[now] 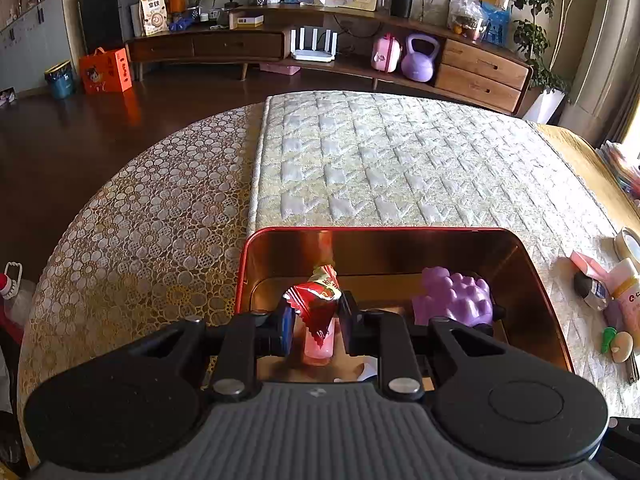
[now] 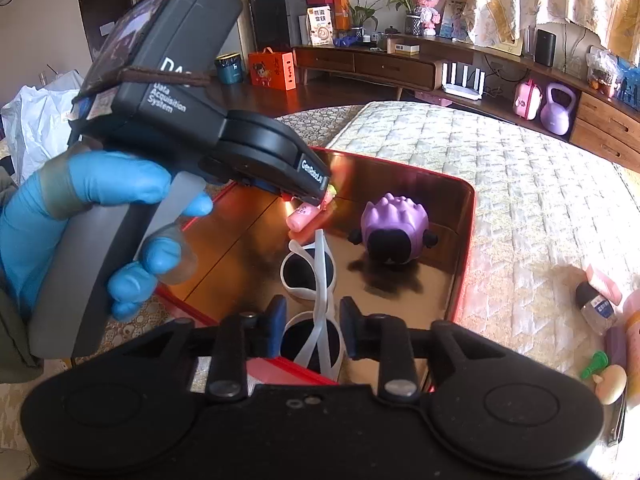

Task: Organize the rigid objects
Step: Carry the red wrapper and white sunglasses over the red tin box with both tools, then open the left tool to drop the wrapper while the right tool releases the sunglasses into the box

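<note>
My left gripper [image 1: 316, 316] is squeezed on a pink tube [image 1: 319, 344] with a red wrapper [image 1: 316, 296], low inside the red tin [image 1: 520, 252], near its left wall. My right gripper [image 2: 313, 330] has its fingers apart on each side of the white sunglasses [image 2: 316, 280], which lie on the tin's floor by the near edge. The purple toy [image 2: 394, 226] sits close to the right wall, and bare floor shows on the tin's left side.
</note>
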Motion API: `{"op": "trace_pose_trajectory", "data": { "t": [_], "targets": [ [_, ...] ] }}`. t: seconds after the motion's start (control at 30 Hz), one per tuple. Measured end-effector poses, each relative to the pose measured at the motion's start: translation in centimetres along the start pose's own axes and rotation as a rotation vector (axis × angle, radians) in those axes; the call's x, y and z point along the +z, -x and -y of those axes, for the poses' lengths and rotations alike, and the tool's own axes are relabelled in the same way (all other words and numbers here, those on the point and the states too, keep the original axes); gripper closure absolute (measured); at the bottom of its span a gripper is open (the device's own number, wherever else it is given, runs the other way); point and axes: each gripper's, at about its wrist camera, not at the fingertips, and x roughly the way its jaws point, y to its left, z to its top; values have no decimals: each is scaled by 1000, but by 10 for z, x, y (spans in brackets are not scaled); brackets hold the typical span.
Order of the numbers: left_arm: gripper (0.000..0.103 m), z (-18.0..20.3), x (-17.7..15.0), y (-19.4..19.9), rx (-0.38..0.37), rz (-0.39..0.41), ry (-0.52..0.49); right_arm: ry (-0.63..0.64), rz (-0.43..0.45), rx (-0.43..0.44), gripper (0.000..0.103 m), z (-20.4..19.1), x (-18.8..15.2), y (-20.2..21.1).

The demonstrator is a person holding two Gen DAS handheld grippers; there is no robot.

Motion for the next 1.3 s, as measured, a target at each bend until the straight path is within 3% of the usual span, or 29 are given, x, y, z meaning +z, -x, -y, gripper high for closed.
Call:
{"op": "trace_pose_trajectory", "data": {
  "t": [0.37, 0.53, 0.73, 0.77, 0.83, 0.9, 1.17, 1.23, 1.3],
  "targets": [
    [80, 3, -8, 11, -2, -11, -8, -35, 28, -13, 61, 5, -3, 15],
    [72, 4, -11, 18, -13, -5, -8, -43, 39, -18, 57, 6, -5, 20],
    [70, 8, -16, 29, -24, -1, -17, -49, 52, -26, 52, 7, -8, 28],
    [67, 9, -17, 31, -28, 1, -18, -52, 56, -28, 51, 8, -8, 29],
    [42, 10, -19, 37, -36, 16, -16, -57, 65, -34, 48, 8, -8, 33],
    [36, 11, -21, 44, -35, 36, -14, -62, 76, -40, 43, 8, -8, 37],
    [35, 24, -27, 65, -56, 38, -34, -111, 137, -43, 17, 19, -10, 64],
    [27, 28, -28, 71, -59, 45, -40, -121, 147, -49, 13, 22, -11, 70],
    [26, 32, -30, 77, -70, 56, -40, -135, 154, -55, 8, 26, -14, 76]
  ]
}}
